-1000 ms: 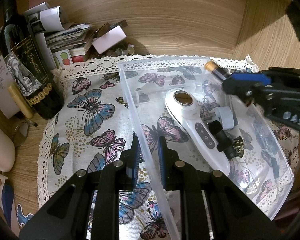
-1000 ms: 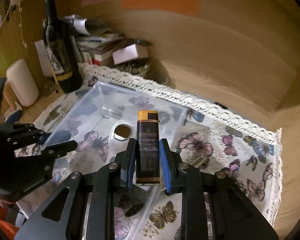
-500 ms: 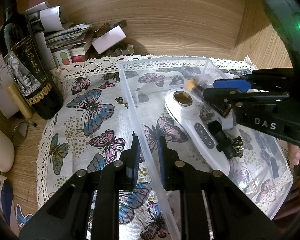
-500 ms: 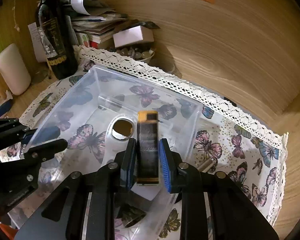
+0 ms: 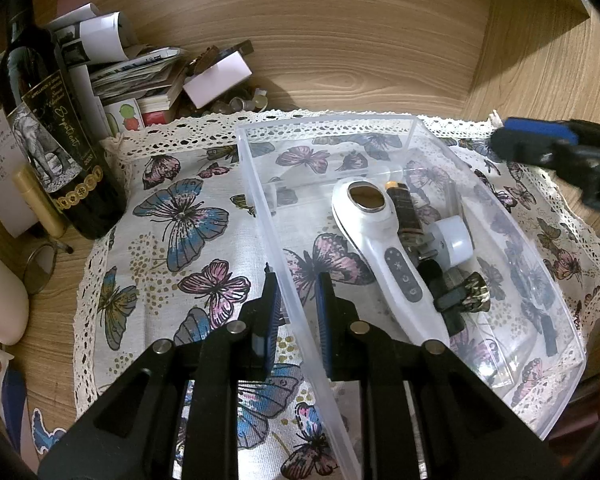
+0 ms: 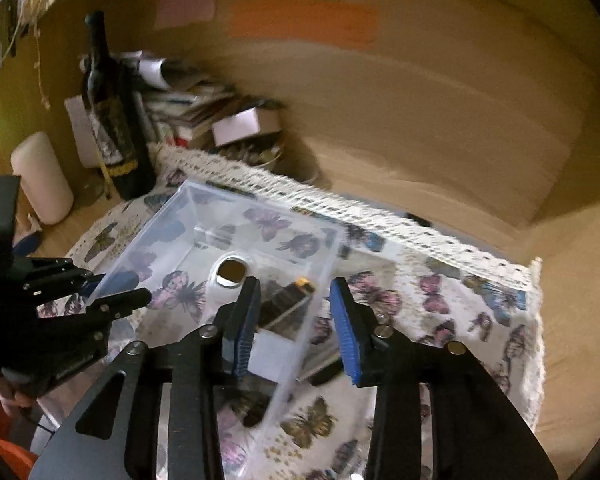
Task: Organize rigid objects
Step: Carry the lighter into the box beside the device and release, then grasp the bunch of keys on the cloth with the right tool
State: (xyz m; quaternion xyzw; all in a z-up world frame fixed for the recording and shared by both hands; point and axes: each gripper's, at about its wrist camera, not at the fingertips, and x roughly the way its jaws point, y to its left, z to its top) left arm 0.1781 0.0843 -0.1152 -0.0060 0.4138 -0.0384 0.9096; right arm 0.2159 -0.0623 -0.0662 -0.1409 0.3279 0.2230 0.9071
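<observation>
My right hand-held gripper (image 6: pixel 296 320) is released: jaws have just been opening, pads clear of everything, nothing pressed between them. The dark lighter with the orange cap (image 6: pixel 286 302) shows in the gap between the blue pads but lies below them, inside the clear plastic bin (image 6: pixel 188 200), tilted, beside the white handheld device (image 6: pixel 230 274). This view is motion-blurred, so I can't read finer contact.

From my left wrist view: the lighter (image 5: pixel 406 210) lies lengthwise along the right flank of the white device (image 5: pixel 384 248), cap toward the bin's far wall, touching or just about touching the device. Its near end runs into the white round cap (image 5: pixel 454 240) and a small black part (image 5: pixel 450 300), all bunched mid-bin toward its right wall. The right hand-held gripper (image 5: pixel 540 140) sits above and outside the bin's far right corner, well apart from the lighter.

My left hand-held gripper (image 5: pixel 296 300) is clenched on the bin's (image 5: pixel 260 184) left wall, one pad outside, one inside, near the front corner.

Bin sits on a butterfly-print cloth (image 5: pixel 180 240) over the wooden surface (image 5: pixel 540 60). Wine bottle (image 5: pixel 52 132) and a paper pile (image 5: pixel 132 72) stand off the cloth's far left corner.
</observation>
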